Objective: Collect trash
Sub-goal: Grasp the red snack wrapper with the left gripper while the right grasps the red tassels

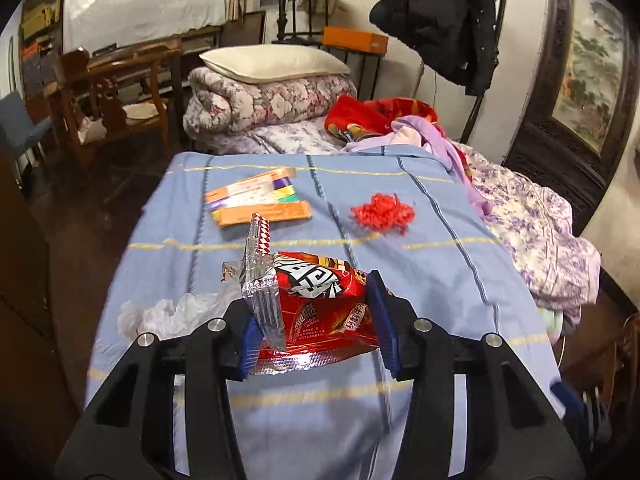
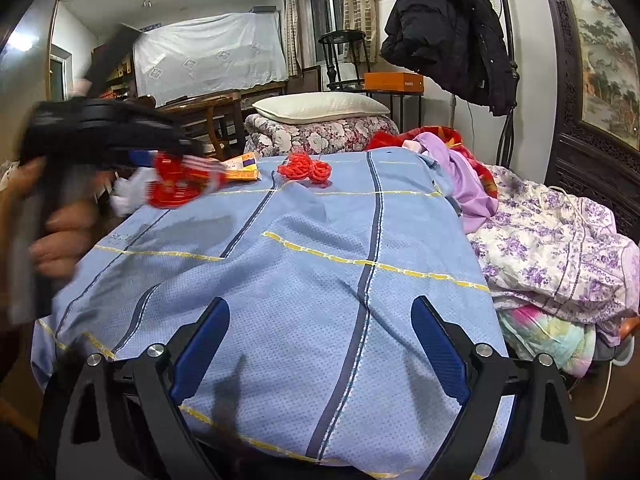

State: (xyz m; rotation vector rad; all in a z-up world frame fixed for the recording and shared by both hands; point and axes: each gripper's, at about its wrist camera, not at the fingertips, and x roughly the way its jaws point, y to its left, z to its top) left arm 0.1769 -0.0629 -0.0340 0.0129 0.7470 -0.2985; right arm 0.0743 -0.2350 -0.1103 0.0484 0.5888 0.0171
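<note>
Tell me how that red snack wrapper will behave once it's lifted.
The wrapper looks like thin crinkled foil, so probably very light and floppy. Its glossy surface may slip between the left claw's pads. The torn silver flap will likely dangle and flutter.

Large white and black stylised characters are printed across the front of the red snack wrapper (image 1: 320, 300), but they are cut off by folds and cannot be read as a word. Smaller Chinese characters are seen lower on the same wrapper, too creased and small to be made out with certainty. Faint print is carried on the flat orange and purple packets (image 1: 256, 200) farther back, and none of it can be read.
</note>
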